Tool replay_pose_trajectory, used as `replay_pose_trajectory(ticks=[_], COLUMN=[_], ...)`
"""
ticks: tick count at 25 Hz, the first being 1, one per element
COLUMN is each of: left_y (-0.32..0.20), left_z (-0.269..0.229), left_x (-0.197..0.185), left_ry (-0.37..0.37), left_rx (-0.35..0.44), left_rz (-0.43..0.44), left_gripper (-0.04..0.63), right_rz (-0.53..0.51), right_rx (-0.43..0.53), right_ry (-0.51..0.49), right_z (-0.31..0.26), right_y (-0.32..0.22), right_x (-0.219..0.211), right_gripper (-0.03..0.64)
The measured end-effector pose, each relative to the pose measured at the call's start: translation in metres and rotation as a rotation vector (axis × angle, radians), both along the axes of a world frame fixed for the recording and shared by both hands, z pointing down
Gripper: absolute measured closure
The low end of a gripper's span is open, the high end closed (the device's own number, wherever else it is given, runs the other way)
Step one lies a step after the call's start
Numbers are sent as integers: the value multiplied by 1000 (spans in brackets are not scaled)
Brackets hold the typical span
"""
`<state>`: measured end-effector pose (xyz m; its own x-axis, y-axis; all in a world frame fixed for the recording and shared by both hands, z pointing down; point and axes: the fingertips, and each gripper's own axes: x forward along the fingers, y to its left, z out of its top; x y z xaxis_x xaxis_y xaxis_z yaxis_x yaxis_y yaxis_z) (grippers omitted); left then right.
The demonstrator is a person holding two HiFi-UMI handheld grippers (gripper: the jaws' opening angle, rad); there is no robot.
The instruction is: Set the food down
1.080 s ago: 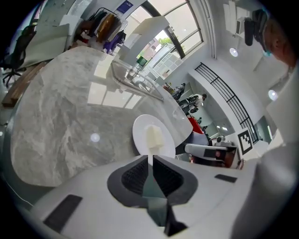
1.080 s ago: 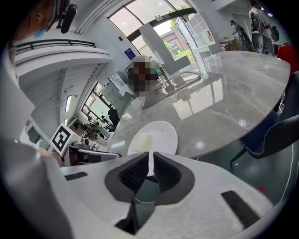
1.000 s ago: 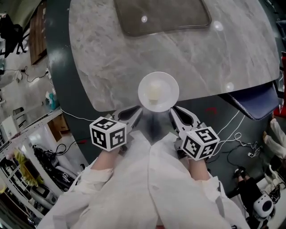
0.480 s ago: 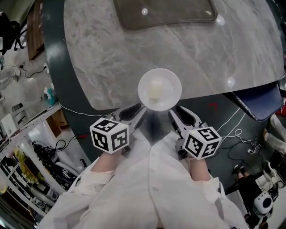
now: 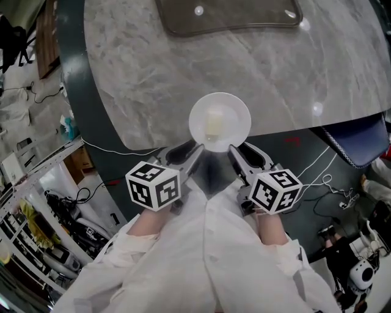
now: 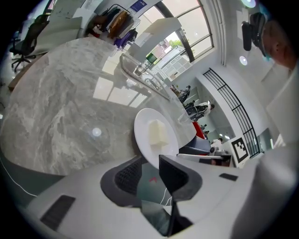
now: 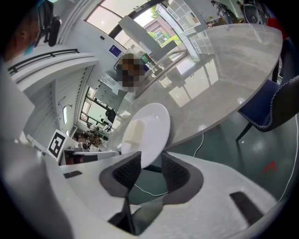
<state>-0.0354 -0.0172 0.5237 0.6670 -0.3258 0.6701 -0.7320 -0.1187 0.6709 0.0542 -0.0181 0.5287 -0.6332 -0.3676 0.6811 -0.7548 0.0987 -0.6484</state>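
A white plate with a pale block of food lies at the near edge of the grey marble table, its near rim slightly past the edge. My left gripper is at the plate's near-left rim and my right gripper at its near-right rim. In the left gripper view the plate dips between the jaws, which stand apart with floor showing through. In the right gripper view the plate and food sit above parted jaws, the rim between them and a gap beside it.
A dark rounded mat lies at the table's far side. A blue chair stands right of the table edge. Cables trail over the dark floor, and shelves with clutter fill the left.
The plate and both grippers have edged slightly forward over the table's rim. The right gripper's fingers sit a little closer to the plate's underside.
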Motion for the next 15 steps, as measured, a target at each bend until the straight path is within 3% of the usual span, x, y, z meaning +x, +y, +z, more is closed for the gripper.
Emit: replay_pose_trajectory(ticks=[5, 11, 15], left_y=[-4, -12, -15], left_z=[3, 6, 6], left_x=[-2, -3, -2], left_ry=[-21, 16, 22], left_rx=[0, -1, 23], left_rz=[-25, -86, -66], left_gripper=[491, 517, 520], right_rz=[16, 40, 59], right_rx=[-10, -19, -26], right_ry=[6, -27, -43], right_z=[5, 8, 7], right_y=[-5, -9, -9], right_x=[2, 2, 3], right_gripper=[514, 520, 527])
